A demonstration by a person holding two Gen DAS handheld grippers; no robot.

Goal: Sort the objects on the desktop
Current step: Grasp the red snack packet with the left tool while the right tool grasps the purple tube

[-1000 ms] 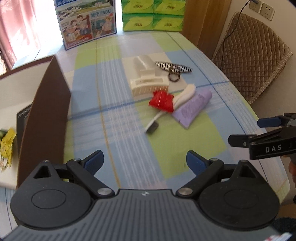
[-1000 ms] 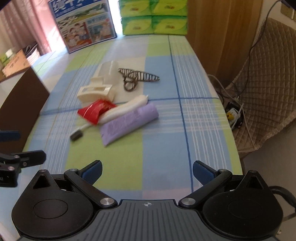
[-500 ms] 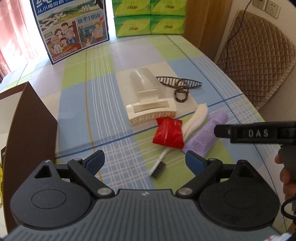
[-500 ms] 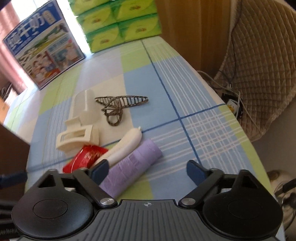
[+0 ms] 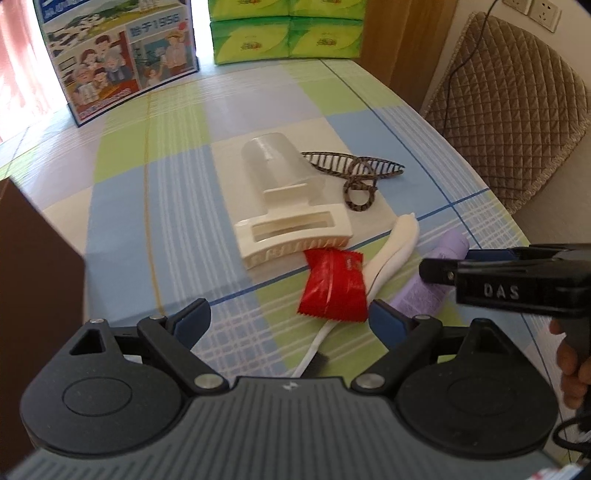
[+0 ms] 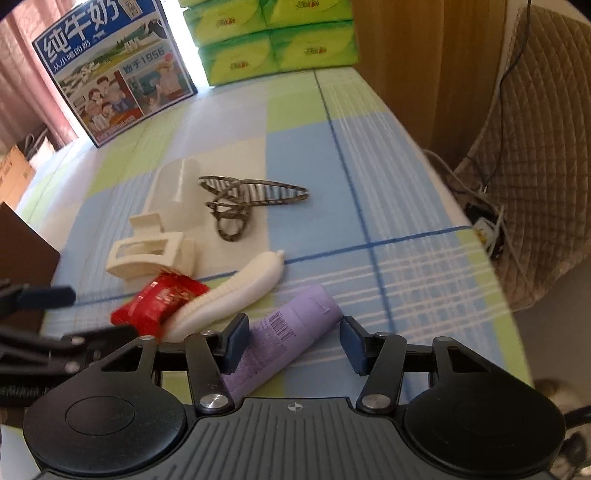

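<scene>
A pile lies on the checked tablecloth: a cream hair claw (image 5: 291, 236) (image 6: 147, 254), a clear cup (image 5: 277, 166) on its side, a striped hair clip (image 5: 354, 173) (image 6: 251, 199), a red packet (image 5: 332, 284) (image 6: 162, 302), a white-handled brush (image 5: 391, 251) (image 6: 236, 291) and a purple tube (image 6: 284, 339) (image 5: 424, 288). My left gripper (image 5: 288, 317) is open just before the red packet. My right gripper (image 6: 291, 343) is open with its fingers either side of the purple tube, and it shows in the left wrist view (image 5: 480, 273).
A brown box wall (image 5: 33, 280) stands at the left. A milk carton box (image 5: 118, 55) and green tissue packs (image 5: 284, 29) stand at the table's far end. A quilted chair (image 5: 517, 103) is off the right edge.
Both grippers have moved forward and down toward the pile. The right one has come around the purple tube; the left one has closed in on the red packet.
</scene>
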